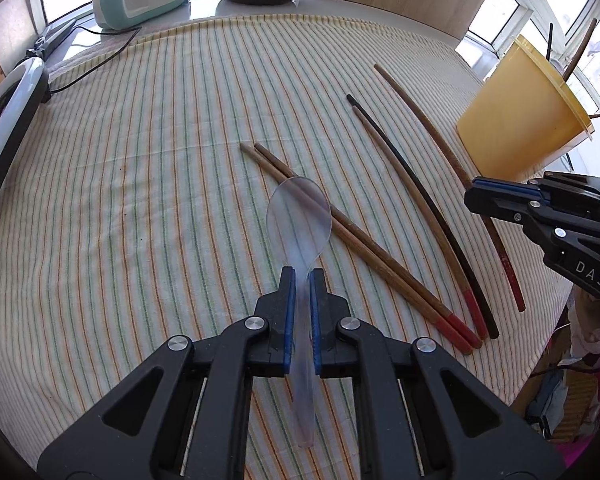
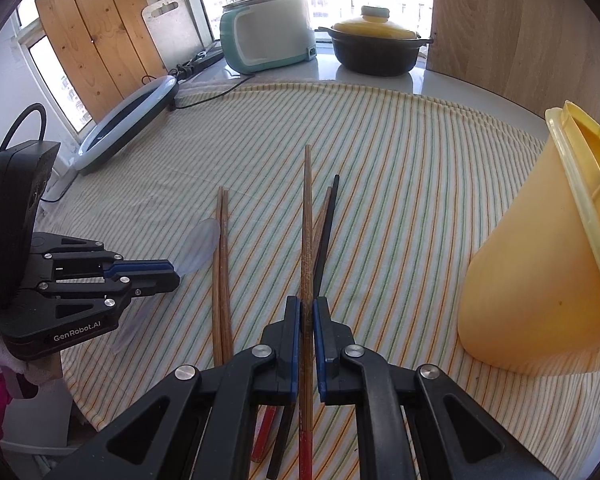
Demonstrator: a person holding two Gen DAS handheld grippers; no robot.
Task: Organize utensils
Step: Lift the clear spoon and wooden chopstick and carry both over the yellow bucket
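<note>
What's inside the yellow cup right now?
Two thin sticks, one black and one brown, poke above the rim of the yellow cup. Its opaque wall hides their lower ends and anything else inside.

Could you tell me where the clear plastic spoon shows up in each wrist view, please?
Left wrist view: the clear plastic spoon is in the centre, its handle clamped between the left gripper fingers, bowl pointing away.
Right wrist view: the spoon's bowl shows at centre left, just past the left gripper's tips, beside a pair of brown chopsticks.
Shared landmark: the yellow cup, at the right edge in both.
</note>
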